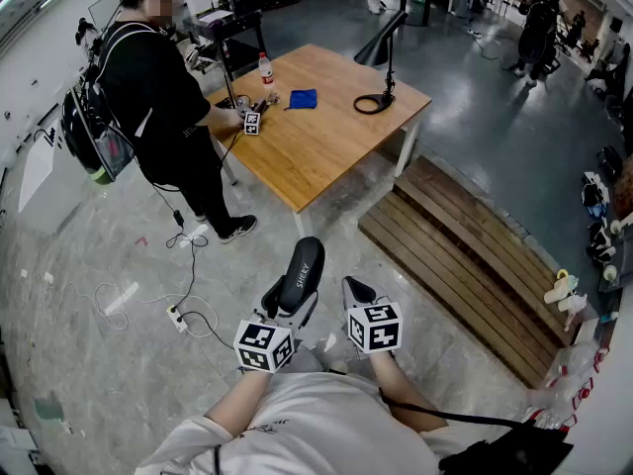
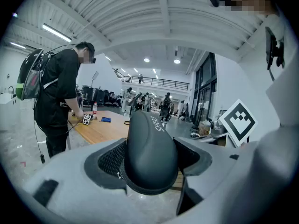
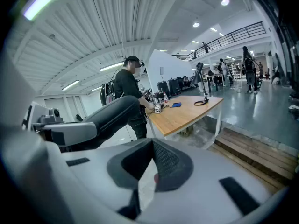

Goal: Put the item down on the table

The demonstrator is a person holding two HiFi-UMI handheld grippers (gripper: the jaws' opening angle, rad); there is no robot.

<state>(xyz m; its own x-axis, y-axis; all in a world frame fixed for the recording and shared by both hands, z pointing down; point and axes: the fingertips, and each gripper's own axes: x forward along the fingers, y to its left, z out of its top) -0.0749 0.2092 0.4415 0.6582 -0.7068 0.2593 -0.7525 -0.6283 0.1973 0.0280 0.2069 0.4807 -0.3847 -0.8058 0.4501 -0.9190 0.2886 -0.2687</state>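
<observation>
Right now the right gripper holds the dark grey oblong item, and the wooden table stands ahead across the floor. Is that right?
Not quite. The left gripper holds the dark grey oblong item, with its jaws pressed on both sides, as the left gripper view shows. The right gripper holds nothing. The wooden table does stand ahead across the floor.

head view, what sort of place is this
Likely a big indoor lab or workshop hall: bare concrete floor, a wooden table with a desk lamp, and a railed upper walkway.
</observation>
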